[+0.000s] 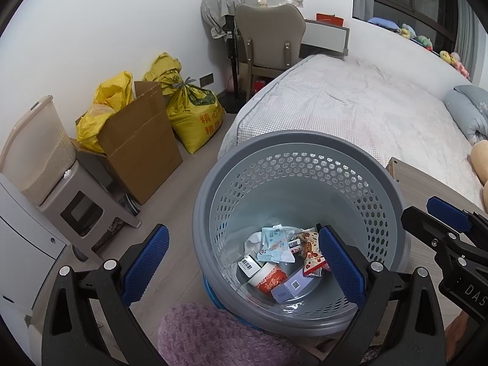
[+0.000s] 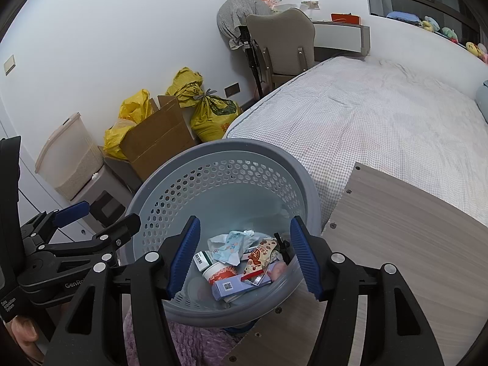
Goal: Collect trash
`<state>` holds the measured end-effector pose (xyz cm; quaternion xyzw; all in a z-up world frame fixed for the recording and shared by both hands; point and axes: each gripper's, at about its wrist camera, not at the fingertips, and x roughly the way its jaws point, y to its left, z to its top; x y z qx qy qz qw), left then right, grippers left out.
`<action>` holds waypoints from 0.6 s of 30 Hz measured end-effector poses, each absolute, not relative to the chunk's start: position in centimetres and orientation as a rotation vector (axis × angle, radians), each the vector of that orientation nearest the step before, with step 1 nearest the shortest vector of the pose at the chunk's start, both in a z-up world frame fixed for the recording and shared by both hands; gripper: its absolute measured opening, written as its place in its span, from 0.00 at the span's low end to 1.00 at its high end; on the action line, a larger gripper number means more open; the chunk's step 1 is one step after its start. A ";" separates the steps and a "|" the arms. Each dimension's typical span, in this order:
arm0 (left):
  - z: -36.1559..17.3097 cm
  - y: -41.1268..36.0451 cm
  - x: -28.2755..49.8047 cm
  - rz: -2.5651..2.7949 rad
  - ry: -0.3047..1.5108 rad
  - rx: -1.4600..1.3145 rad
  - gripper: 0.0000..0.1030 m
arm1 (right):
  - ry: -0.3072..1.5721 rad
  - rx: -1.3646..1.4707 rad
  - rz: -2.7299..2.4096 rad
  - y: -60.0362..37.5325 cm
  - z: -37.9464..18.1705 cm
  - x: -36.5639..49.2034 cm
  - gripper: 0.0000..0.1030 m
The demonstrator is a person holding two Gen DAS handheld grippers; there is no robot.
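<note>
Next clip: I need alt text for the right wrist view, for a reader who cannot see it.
A grey perforated basket holds wrappers, small boxes and a red-and-white cup, seen between the open, empty jaws of the right gripper. The left gripper sits at the left edge; a bed lies behind.

Smooth grey plastic bin (image 1: 305, 149) with perforated walls; matt wood-grain counter (image 2: 411, 244); fuzzy purple cloth (image 1: 213, 335); brown cardboard box (image 1: 143, 140).
</note>
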<state>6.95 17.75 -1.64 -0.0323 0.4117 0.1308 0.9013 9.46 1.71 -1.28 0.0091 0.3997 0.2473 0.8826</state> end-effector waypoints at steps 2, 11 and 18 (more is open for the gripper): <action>-1.7 17.7 7.0 0.269 0.855 -0.068 0.94 | 0.833 0.020 0.515 1.6 -1.3 9.5 0.57; -1.8 17.7 7.1 0.271 0.865 -0.075 0.94 | 0.835 0.023 0.513 1.5 -1.4 9.5 0.57; -1.8 17.8 7.2 0.278 0.868 -0.077 0.94 | 0.835 0.021 0.516 1.5 -1.4 9.5 0.57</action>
